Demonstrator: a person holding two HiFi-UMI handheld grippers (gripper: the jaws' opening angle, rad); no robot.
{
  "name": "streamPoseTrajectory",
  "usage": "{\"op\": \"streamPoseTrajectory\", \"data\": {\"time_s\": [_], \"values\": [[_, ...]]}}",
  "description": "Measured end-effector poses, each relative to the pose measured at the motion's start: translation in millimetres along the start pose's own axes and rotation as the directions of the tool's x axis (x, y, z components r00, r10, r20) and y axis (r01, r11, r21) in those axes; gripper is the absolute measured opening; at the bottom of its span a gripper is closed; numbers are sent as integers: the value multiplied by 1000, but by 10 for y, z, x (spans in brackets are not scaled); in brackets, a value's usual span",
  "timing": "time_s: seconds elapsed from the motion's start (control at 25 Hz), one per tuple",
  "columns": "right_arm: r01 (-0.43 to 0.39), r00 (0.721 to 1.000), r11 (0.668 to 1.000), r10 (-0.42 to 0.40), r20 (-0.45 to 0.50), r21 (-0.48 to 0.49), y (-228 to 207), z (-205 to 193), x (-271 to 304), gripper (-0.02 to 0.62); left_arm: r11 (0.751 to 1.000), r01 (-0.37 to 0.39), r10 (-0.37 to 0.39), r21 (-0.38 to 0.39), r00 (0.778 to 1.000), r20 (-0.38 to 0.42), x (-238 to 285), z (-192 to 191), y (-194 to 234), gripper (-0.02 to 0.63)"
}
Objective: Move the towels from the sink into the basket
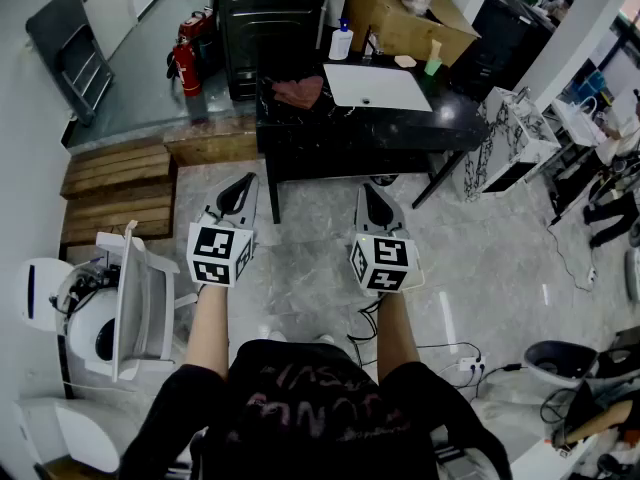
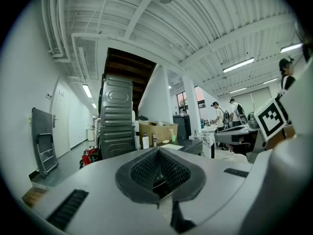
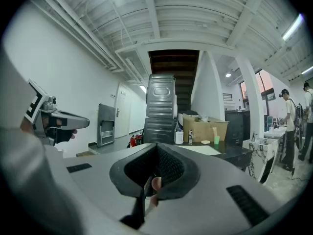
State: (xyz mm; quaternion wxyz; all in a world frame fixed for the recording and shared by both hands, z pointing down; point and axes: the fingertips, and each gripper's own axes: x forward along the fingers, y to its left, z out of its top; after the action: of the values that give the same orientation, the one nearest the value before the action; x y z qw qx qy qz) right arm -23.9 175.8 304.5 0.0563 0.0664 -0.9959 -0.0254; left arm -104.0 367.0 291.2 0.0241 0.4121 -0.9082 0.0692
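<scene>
A reddish-brown towel (image 1: 298, 91) lies bunched on the black counter (image 1: 360, 128), just left of the white sink (image 1: 378, 86). Inside the sink I see only white. My left gripper (image 1: 238, 194) and right gripper (image 1: 378, 204) are held side by side over the marble floor, well short of the counter and pointing at it. Both are shut with nothing between the jaws. In the left gripper view the left gripper (image 2: 157, 151) points toward the sink (image 2: 172, 147), and in the right gripper view the right gripper (image 3: 156, 148) points toward the sink (image 3: 201, 150).
A cardboard box (image 1: 405, 13), soap bottle (image 1: 341, 40) and green cup (image 1: 433, 63) stand behind the sink. A grey metal cabinet (image 1: 270, 13) and fire extinguisher (image 1: 185, 63) are at the back left. White fixtures (image 1: 140, 303) sit left of me, a marble-patterned unit (image 1: 515, 138) to the right.
</scene>
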Motion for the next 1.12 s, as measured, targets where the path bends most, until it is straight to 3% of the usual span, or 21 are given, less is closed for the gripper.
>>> {"op": "streamPoseTrajectory", "data": {"time_s": [1.12], "values": [[20, 1000, 998, -20, 7, 55, 251, -97, -87, 14, 999, 38, -38, -26, 999, -30, -196, -244, 53, 5]]}}
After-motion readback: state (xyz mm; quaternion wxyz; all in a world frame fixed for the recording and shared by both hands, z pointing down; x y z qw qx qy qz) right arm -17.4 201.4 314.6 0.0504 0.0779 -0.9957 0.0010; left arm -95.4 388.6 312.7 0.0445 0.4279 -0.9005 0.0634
